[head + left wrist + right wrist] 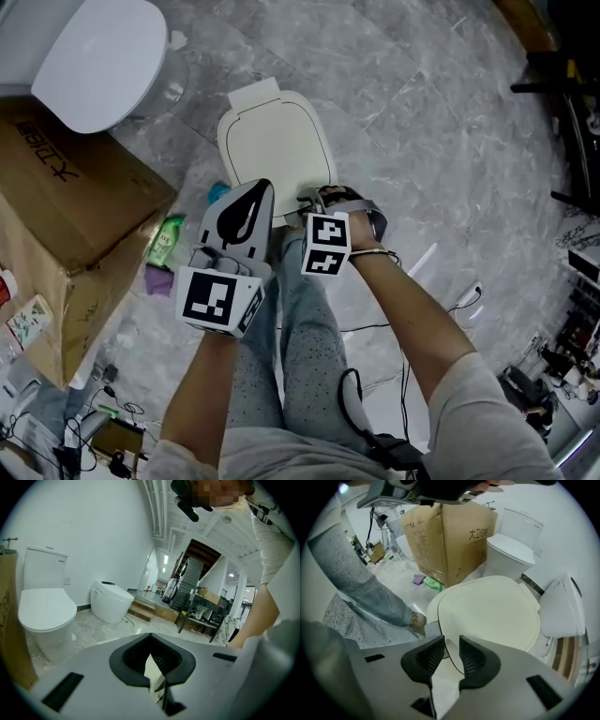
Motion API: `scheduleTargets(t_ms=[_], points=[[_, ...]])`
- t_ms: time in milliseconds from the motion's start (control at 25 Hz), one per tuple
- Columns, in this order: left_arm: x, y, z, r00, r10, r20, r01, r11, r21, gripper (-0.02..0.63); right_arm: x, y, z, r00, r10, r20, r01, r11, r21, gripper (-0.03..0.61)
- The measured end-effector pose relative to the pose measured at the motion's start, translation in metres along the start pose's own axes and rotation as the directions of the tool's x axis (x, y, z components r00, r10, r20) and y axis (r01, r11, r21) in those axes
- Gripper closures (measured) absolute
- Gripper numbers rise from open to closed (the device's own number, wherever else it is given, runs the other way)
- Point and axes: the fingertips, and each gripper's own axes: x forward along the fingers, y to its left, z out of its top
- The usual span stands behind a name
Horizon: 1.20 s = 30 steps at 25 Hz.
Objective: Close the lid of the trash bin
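The trash bin (277, 148) stands on the grey floor just ahead of my feet, and its cream lid (492, 613) lies flat on top. My right gripper (315, 199) hovers at the lid's near edge. In the right gripper view this gripper (451, 642) has its jaws a narrow gap apart, and the lid's rim shows through the gap with nothing pinched. My left gripper (260, 187) is beside it on the left, above the lid's near left corner, with its tips together. In the left gripper view that gripper (151, 635) points level across the room and the bin is hidden.
A big cardboard box (66, 216) stands left of the bin, with a white toilet (98, 61) behind it. A green bottle (166, 241) and a purple scrap (157, 279) lie by the box. My jeans-clad legs (291, 319) are near the bin, and cables (398, 328) trail at right.
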Motion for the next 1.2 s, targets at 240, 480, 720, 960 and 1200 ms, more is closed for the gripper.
scheduleTargets(t_ms=[240,480,720,960,1200], points=[[0.003,-0.006,-0.004,1.0,-0.003,-0.006,0.003,1.0,-0.006,0.597,-0.002,-0.005,0.001,0.999,-0.013,0.03,0.009,0.994,0.111,0.487],[0.004,-0.007,-0.007,1.0,-0.001,-0.011,0.001,1.0,-0.01,0.597,-0.001,-0.01,0.001,0.999,-0.043,0.025,0.036,0.971,0.237,0.515],[0.005,-0.01,-0.006,1.0,-0.003,-0.013,0.003,1.0,-0.008,0.597,-0.001,-0.015,0.001,0.998,-0.067,0.005,0.06,0.925,0.375,0.534],[0.002,-0.012,-0.004,1.0,-0.007,-0.013,0.007,1.0,-0.006,0.597,-0.015,-0.027,0.008,0.989,-0.113,0.096,0.039,0.824,0.565,0.535],[-0.004,-0.011,0.003,1.0,-0.008,-0.013,0.008,1.0,0.008,0.597,-0.04,-0.045,0.023,0.97,-0.2,0.14,0.074,0.788,0.612,0.545]])
